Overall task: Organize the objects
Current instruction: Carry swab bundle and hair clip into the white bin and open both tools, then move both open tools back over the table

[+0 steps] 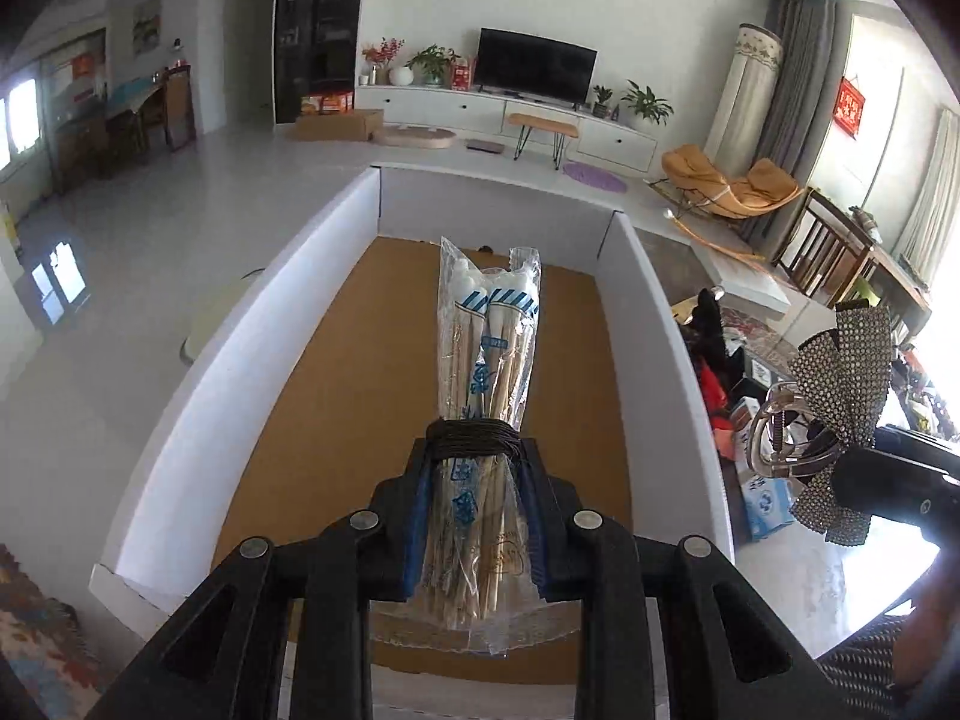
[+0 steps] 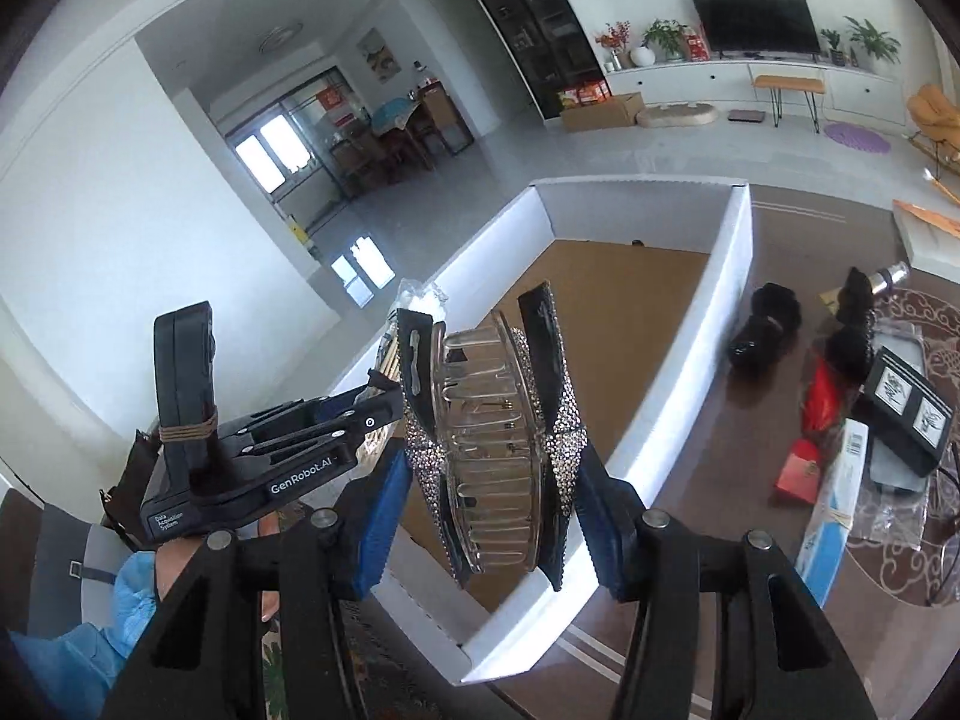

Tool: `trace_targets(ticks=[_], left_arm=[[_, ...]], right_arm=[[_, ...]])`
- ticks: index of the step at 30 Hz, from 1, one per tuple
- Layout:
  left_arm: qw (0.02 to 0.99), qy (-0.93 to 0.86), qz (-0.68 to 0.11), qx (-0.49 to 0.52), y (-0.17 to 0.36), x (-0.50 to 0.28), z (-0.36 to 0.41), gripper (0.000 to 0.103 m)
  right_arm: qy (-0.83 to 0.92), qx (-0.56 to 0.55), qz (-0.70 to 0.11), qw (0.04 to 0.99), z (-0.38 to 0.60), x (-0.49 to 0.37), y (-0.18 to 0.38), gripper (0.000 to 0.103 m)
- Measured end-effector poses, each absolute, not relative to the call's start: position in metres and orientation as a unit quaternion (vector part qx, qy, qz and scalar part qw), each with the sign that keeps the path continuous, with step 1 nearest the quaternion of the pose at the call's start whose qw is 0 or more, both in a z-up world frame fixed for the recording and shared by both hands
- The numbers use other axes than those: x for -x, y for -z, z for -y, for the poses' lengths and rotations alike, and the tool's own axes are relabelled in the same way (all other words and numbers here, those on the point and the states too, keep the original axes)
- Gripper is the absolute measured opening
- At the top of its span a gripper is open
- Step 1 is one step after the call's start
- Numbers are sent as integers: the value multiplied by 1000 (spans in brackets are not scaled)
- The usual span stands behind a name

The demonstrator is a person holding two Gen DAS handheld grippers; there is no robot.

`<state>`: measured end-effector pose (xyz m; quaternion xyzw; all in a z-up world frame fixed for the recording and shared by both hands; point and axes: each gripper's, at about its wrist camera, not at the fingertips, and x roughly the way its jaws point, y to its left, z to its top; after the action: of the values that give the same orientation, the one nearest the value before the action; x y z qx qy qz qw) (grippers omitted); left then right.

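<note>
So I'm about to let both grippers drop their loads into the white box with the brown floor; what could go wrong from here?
1. The left gripper grips the clear packet of wooden cotton swabs near its lower end, so the long end could swing.
2. The clear rhinestone-bowed hair claw in the right gripper sits near the white box's wall and might land outside.

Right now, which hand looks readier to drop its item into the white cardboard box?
Probably the left. Its tool, shut on the plastic-wrapped bundle of wooden sticks, hangs over the white cardboard box's brown floor. The right tool, gripping the rhinestone-bowed clear hair claw, hangs above the box's near wall.
</note>
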<state>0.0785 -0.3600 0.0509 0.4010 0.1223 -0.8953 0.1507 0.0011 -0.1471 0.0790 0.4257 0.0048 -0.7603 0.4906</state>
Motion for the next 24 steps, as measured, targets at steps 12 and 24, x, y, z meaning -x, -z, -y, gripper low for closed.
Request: trace_targets(ticks=[12,24], left_arm=[[131,909,-143,-370,-58,-79,319,68],[-85,898,-70,-426,4,-32,92,102]], right_arm=[[843,-414,-3,343,61,28,-50,92],[892,-447,-35,52,-151,32,53,97]])
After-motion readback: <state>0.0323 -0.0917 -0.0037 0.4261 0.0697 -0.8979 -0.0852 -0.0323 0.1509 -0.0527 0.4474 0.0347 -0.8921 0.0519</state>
